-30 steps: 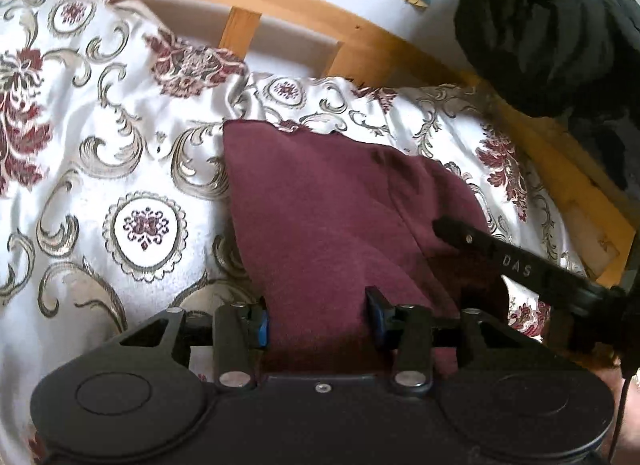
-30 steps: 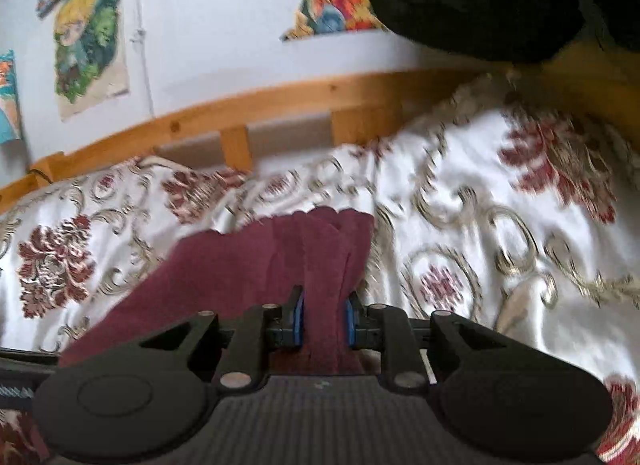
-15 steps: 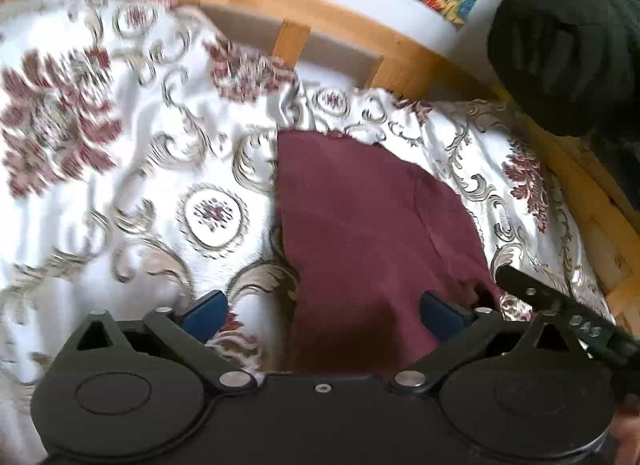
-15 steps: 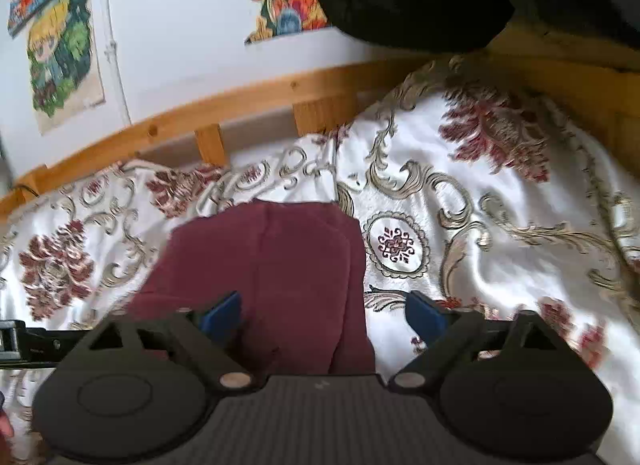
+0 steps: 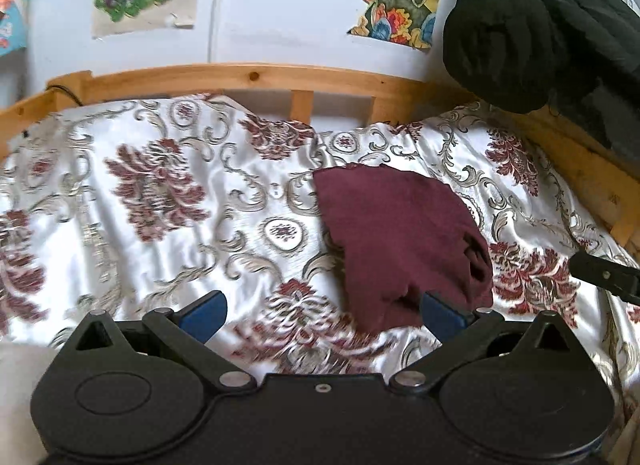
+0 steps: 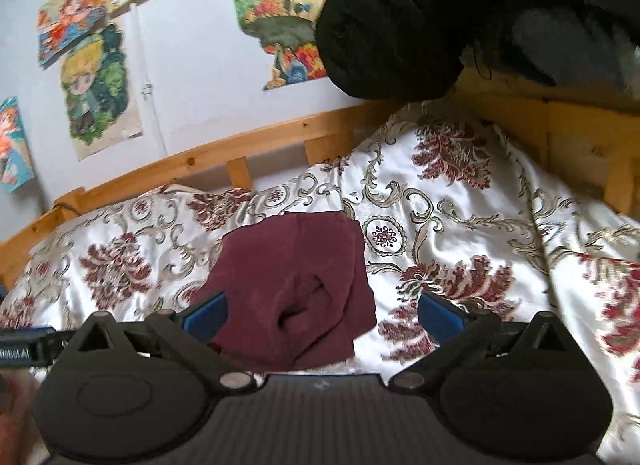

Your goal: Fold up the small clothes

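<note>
Right wrist: "RobotAI"-ish label (image 6: 14, 354), partly cut; maroon garment (image 6: 288, 277) folded.

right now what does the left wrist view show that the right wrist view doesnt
Only the left wrist view shows the right gripper's black finger poking in at its right edge, and bare patterned cover between the left gripper fingers, with the garment off to their right.

Only the right wrist view shows the folded dark red knit garment lying between the right gripper fingers, and a gaping pocket at its near edge.

Both show the white floral satin bedcover, the wooden bed rail, the black bundle of fabric, wall posters, and open fingers holding nothing.
</note>
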The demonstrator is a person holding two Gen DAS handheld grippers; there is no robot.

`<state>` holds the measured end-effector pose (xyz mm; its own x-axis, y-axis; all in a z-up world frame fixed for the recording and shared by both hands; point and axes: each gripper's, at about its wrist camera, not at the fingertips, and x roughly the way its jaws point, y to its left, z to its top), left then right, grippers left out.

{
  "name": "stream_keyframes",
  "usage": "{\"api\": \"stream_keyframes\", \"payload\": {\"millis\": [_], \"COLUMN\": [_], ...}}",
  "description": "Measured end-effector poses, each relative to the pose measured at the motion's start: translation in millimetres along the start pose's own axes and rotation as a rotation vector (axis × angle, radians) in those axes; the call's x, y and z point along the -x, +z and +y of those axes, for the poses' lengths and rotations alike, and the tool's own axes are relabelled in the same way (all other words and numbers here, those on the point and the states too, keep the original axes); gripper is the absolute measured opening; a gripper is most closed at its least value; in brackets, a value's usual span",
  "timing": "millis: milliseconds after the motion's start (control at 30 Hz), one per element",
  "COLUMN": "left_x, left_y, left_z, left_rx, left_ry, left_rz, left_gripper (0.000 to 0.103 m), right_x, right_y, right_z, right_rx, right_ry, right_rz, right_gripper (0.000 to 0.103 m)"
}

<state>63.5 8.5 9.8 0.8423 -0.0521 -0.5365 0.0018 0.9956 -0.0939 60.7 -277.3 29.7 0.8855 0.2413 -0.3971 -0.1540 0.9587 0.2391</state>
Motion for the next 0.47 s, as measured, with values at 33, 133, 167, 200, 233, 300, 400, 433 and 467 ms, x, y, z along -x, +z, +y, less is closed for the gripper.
{"api": "stream_keyframes", "payload": {"millis": [33, 133, 167, 200, 233, 300, 400, 433, 467], "left_x": [6, 21, 24, 26, 27, 27, 27, 27, 27], "left_y": [-3, -12, -13, -15, -15, -16, -17, -17, -17], "left_z": [1, 1, 0, -1, -2, -3, -4, -4, -4], "left_rx": [-0.005, -0.034, -0.039, -0.042, -0.042, -0.042, -0.044, -0.046, -0.047], "left_ry": [0.001, -0.012, -0.016, -0.021, -0.028, -0.037, -0.041, -0.038, -0.034], "left_rz": [-0.001, -0.005, -0.008, -0.012, -0.013, -0.007, -0.006, -0.009, -0.010], "left_gripper": [0.102, 0.102, 0.102, 0.102, 0.102, 0.102, 0.102, 0.102, 0.102], "right_x": [6, 20, 22, 23, 23, 23, 20, 20, 18], "right_y": [-2, -6, -6, -7, -8, -9, -10, -10, -11], "right_z": [2, 8, 10, 11, 12, 12, 12, 11, 10], "right_rx": [0.011, 0.037, 0.042, 0.047, 0.050, 0.053, 0.050, 0.047, 0.044], "right_ry": [-0.003, -0.005, -0.005, -0.007, -0.009, -0.012, -0.014, -0.013, -0.013], "right_rz": [-0.002, -0.008, -0.008, -0.007, -0.003, 0.007, 0.018, 0.022, 0.026], "right_gripper": [0.103, 0.103, 0.103, 0.103, 0.103, 0.103, 0.103, 0.103, 0.103]}}
